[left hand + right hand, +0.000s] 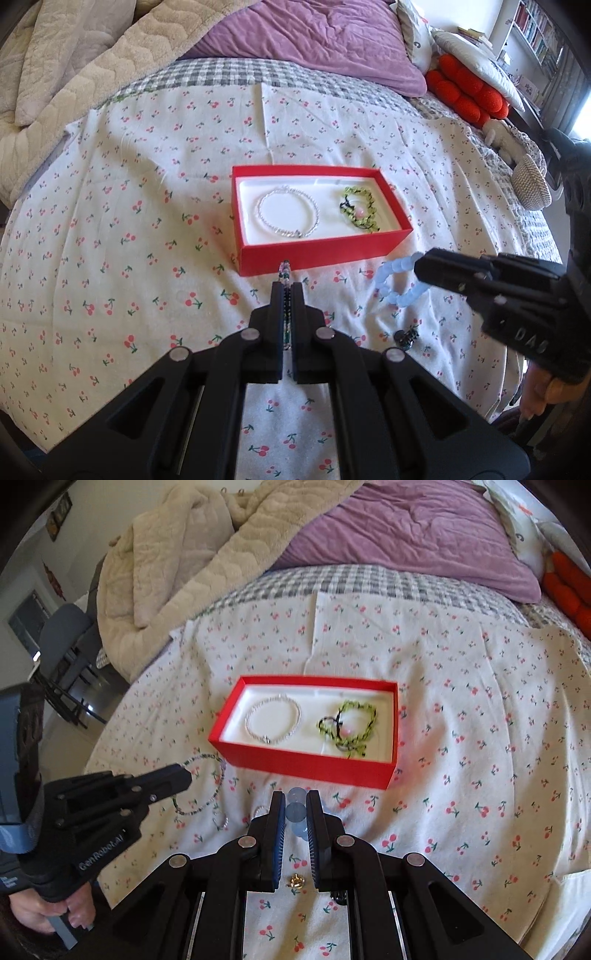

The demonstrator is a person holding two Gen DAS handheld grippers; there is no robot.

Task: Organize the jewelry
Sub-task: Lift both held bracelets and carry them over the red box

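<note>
Clamping a thin multicoloured beaded strand point(286, 295) between its black plastic fingers, the left claw point(287, 286) is pinched tight, so most of that strand is hidden in the slit; from the right wrist view it shows as a loose loop trailing onto the cloth. The right claw point(296, 805) grips a bracelet of round, translucent pale-blue beads point(296, 808), its blue ribbed pads pressed on them; the rest of the loop is cut off there, but hangs visibly in the left wrist view. White lettering on the left claw's body reads "GenRobot.AI". Small pieces lie on the cloth near the claws: a gold-coloured trinket point(295, 881), a dark spiky one point(406, 335) and a partly hidden silvery chain point(221, 821), each too small to make out. Beyond sits an open rectangular red cardboard box point(314, 254) with a white lining, holding a silver beaded bracelet point(288, 216) on the left and a green and black braided bracelet point(360, 214) with a pink bead on the right. It rests on a white cherry-print cloth point(129, 206) spread over the bed. Farther back lie a purple pillow point(314, 40) and a cream quilted blanket point(74, 74).
</note>
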